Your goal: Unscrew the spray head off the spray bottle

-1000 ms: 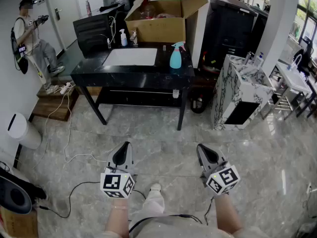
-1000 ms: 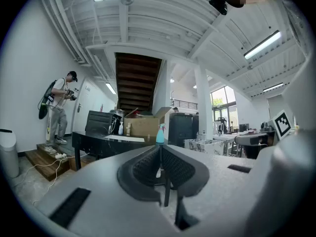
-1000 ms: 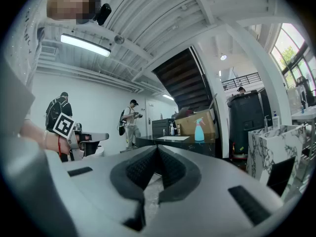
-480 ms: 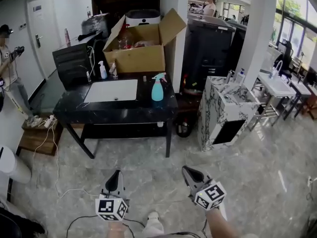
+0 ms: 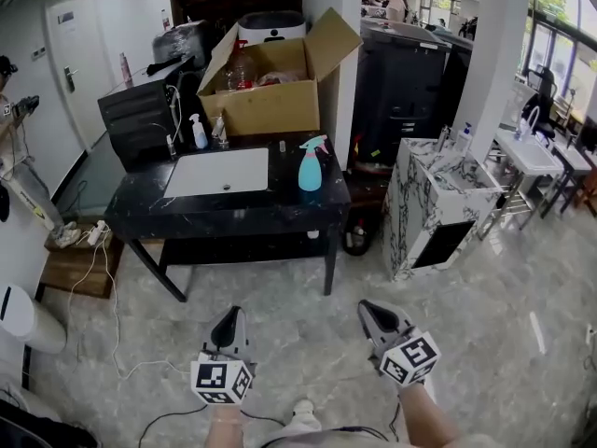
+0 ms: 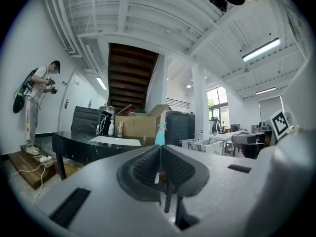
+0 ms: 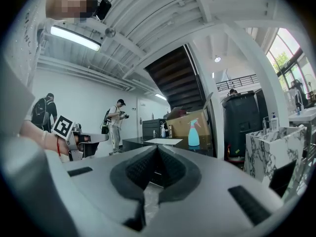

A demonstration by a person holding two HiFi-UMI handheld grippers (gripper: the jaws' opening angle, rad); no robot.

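A turquoise spray bottle (image 5: 311,167) with a pink spray head (image 5: 314,142) stands upright on the right part of a black table (image 5: 233,213); it also shows far off as the bottle (image 6: 160,134) in the left gripper view and the bottle (image 7: 193,134) in the right gripper view. My left gripper (image 5: 229,320) and right gripper (image 5: 369,311) hover over the floor, well short of the table, both shut with nothing between their jaws. In the gripper views the left gripper (image 6: 161,149) and right gripper (image 7: 157,149) point level toward the table.
A white mat (image 5: 219,171) lies on the table, with an open cardboard box (image 5: 275,87) and a small white bottle (image 5: 198,131) behind. A marble cabinet (image 5: 438,203) stands to the right. Cables (image 5: 112,287) trail on the tiled floor. A person (image 5: 14,147) stands at left.
The table and bottle look nearer than a second ago, and the view has shifted. Both grippers stay shut, held out ahead over the floor.
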